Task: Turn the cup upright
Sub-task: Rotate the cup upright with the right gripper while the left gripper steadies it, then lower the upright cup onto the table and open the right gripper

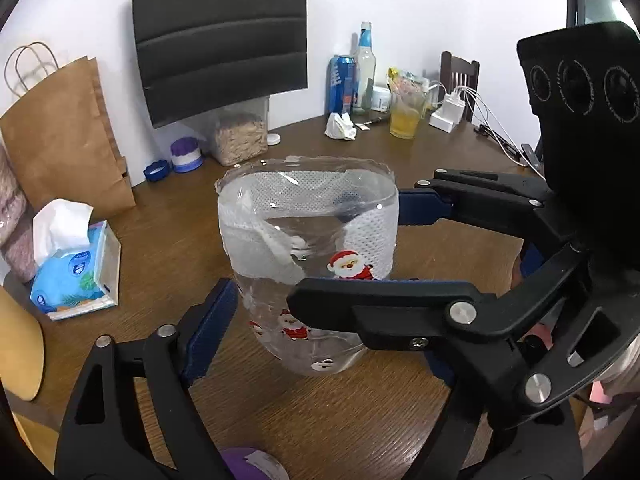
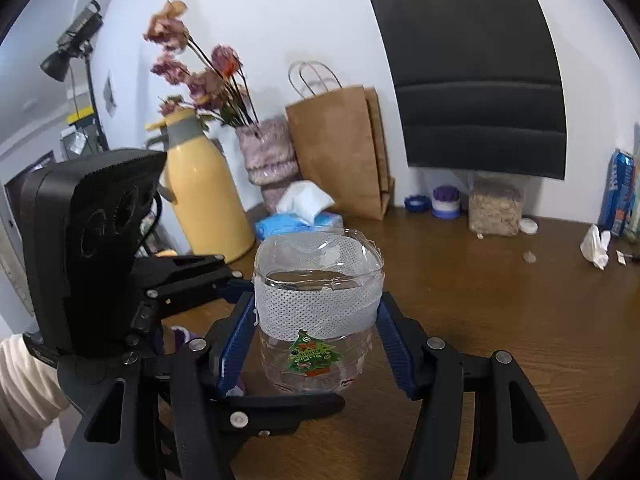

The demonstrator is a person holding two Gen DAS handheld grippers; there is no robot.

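A clear plastic cup [image 1: 308, 256] with a white mesh band and Santa stickers stands upright on the brown table [image 1: 168, 240], open rim up. In the right wrist view the cup [image 2: 318, 312] shows a Christmas-tree sticker. My right gripper [image 2: 316, 340] is shut on the cup, its blue pads pressing both sides at the mesh band; in the left wrist view it reaches in from the right [image 1: 404, 248]. My left gripper [image 1: 320, 320] is open, its left blue pad [image 1: 212, 328] just beside the cup's lower wall; its right finger is hidden behind the right gripper.
A tissue box [image 1: 76, 268], a brown paper bag [image 1: 64, 136], purple lidded jars [image 1: 186, 154], a grain container [image 1: 240, 140], a can [image 1: 342, 84], a bottle [image 1: 366, 68] and a glass of yellow liquid [image 1: 406, 114] stand along the back. A yellow thermos [image 2: 204, 196] and a flower vase [image 2: 268, 160] stand at the left.
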